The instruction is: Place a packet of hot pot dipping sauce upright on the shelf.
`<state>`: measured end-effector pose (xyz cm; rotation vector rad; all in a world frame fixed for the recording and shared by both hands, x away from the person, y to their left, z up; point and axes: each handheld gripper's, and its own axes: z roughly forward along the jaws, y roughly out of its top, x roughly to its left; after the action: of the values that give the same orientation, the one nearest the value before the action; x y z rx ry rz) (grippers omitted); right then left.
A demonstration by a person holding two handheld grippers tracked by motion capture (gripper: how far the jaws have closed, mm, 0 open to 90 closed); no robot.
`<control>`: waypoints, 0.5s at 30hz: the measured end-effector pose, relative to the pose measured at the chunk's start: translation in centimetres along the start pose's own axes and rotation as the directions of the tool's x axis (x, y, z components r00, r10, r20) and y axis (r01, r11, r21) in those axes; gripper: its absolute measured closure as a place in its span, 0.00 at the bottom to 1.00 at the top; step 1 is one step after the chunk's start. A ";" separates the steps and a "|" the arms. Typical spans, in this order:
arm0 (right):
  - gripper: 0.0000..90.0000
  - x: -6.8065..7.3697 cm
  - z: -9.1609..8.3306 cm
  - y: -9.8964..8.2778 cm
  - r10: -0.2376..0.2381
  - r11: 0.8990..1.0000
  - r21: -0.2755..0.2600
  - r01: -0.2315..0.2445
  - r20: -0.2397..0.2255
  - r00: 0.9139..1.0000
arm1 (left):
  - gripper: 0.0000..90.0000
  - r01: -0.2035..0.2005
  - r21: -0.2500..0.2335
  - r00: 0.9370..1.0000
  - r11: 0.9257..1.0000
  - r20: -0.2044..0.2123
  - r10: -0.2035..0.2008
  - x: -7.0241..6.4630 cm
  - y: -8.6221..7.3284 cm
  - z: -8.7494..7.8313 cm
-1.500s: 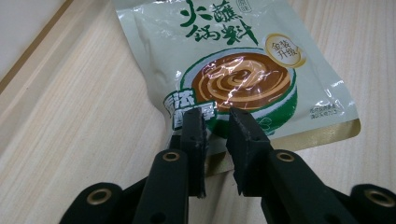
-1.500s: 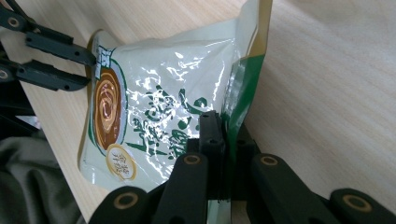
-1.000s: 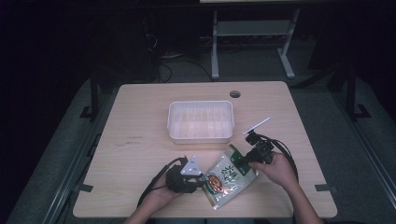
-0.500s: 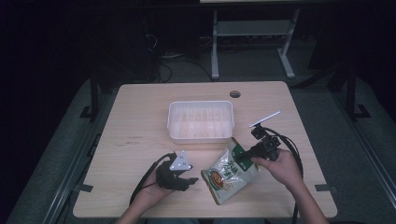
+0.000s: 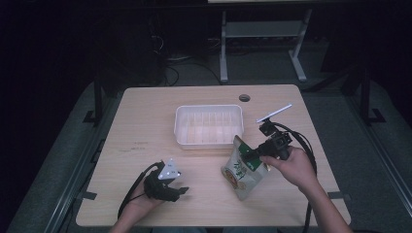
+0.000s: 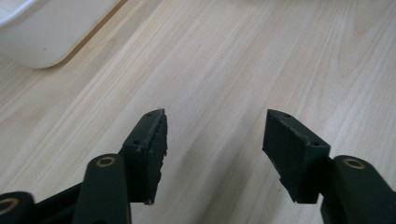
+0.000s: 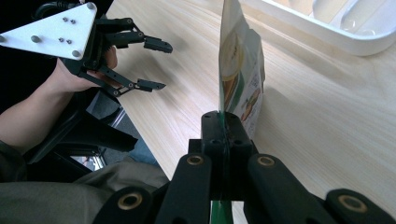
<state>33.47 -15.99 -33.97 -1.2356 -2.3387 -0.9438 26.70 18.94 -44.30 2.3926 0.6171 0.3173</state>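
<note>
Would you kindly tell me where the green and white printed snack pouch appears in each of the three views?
High view: the green and white printed snack pouch is right of centre, its upper edge in the right gripper.
Left gripper view: not in it.
Right gripper view: the pouch stands edge-on at centre, clamped between the jaws.
Shared landmark: the white plastic tray, top left in the left gripper view, top right in the right gripper view.

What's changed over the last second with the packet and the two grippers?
The left gripper has let go of the snack packet and drawn back toward the table's near left, jaws open over bare wood. The right gripper keeps its jaws shut on the packet's top edge and has tipped it up toward the white tray. The tray hasn't moved.
</note>
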 end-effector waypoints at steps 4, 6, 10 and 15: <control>0.99 0.4 -0.2 0.6 0.005 1.000 -0.008 -0.005 -0.015 1.000 | 0.39 -0.013 0.005 1.000 1.000 -0.015 0.013 0.2 -0.5 -0.1; 0.99 0.5 -0.6 0.8 0.020 1.000 -0.020 -0.020 -0.025 0.999 | 0.38 -0.010 0.011 1.000 1.000 -0.012 0.011 0.3 -0.6 0.1; 0.99 0.7 -1.3 1.5 0.045 0.998 -0.049 -0.048 -0.063 0.997 | 0.35 -0.015 0.009 1.000 1.000 -0.012 0.015 0.5 -0.8 0.3; 0.99 1.3 -1.9 2.8 0.050 0.996 -0.074 -0.057 -0.090 0.995 | 0.32 -0.004 -0.008 1.000 1.000 -0.026 0.003 0.9 -1.0 0.2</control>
<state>34.97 -15.41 -30.73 -1.2532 -2.2099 -1.0570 27.21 20.03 -45.00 2.3859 0.6226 0.3523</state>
